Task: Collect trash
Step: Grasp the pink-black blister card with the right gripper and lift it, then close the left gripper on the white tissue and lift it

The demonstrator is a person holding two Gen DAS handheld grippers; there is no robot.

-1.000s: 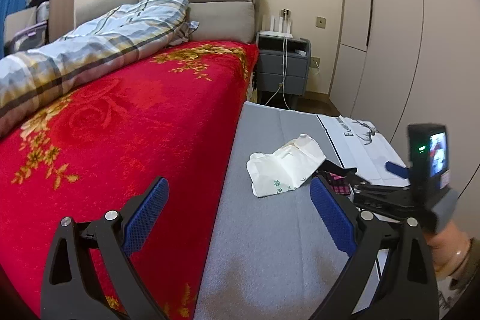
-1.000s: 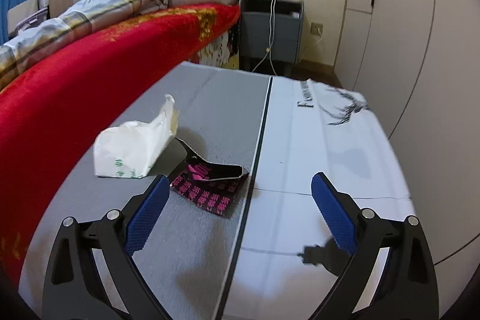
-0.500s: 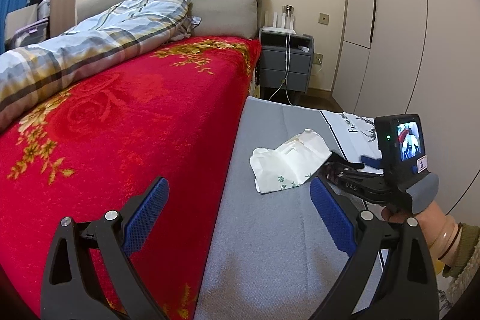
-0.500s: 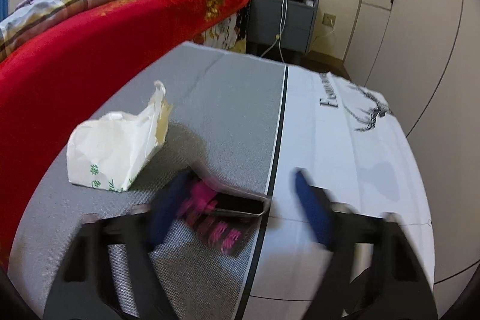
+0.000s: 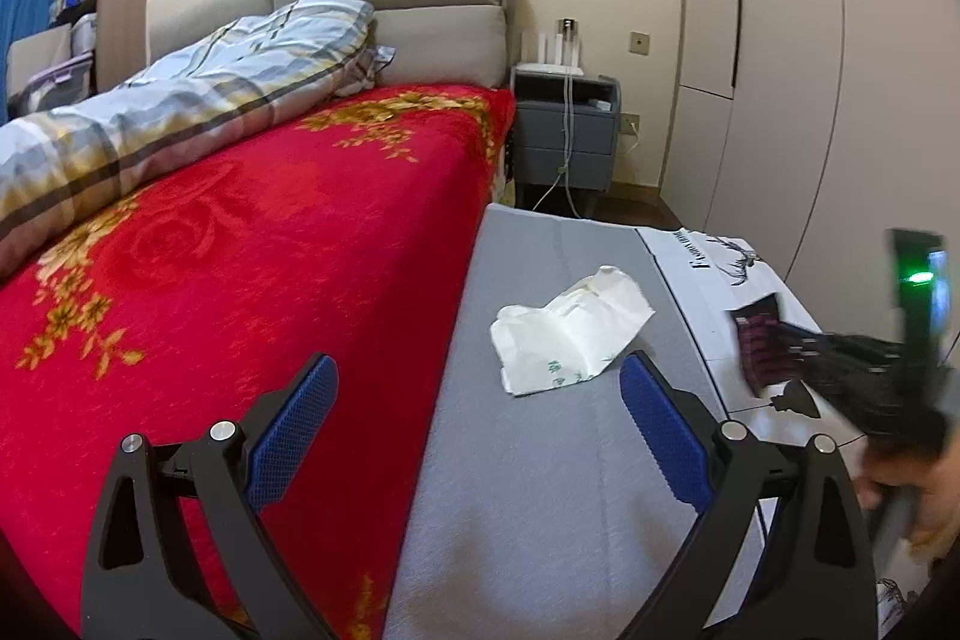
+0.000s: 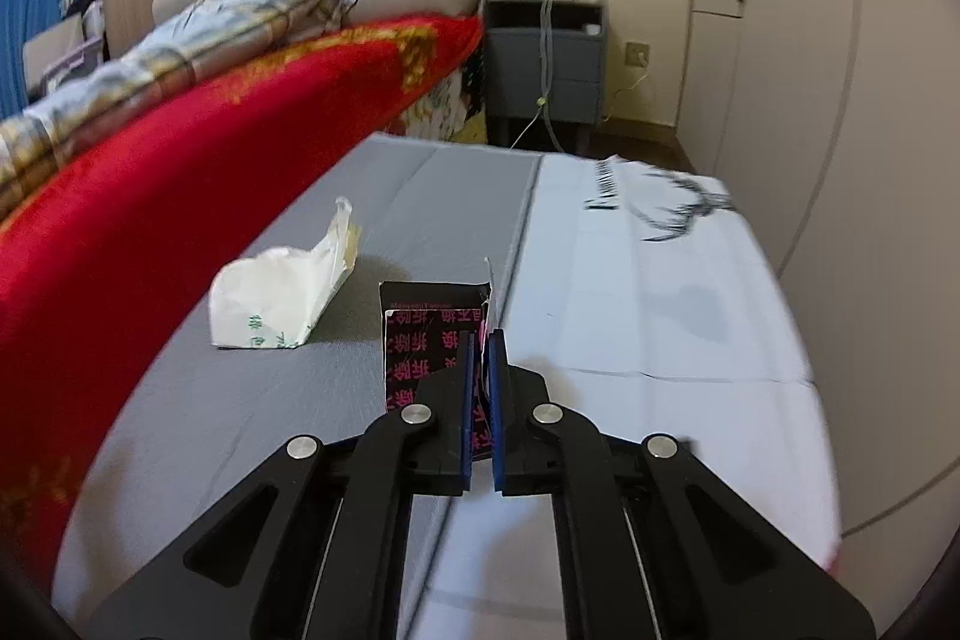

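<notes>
Bed point(image 5: 270, 244): fills the left half of the left wrist frame, quilt point(image 5: 180, 100) lying on it at upper left.
Nightstand point(image 5: 567, 139): upper centre, behind the mat, right of the bed.
Mat point(image 5: 528, 490): lower centre, beside the bed.
Tissue pack point(image 5: 570, 334): on the mat, centre right.
Wrapper point(image 6: 432, 340): right of the tissue pack, between the pads of the right gripper point(image 6: 479, 340).
Left gripper point(image 5: 474, 403): bottom of its frame, before the tissue pack.

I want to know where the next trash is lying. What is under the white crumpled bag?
The white bag lies on the grey mat beside the bed. Whether something is beneath or inside the bag cannot be seen; the bag covers it.
</notes>
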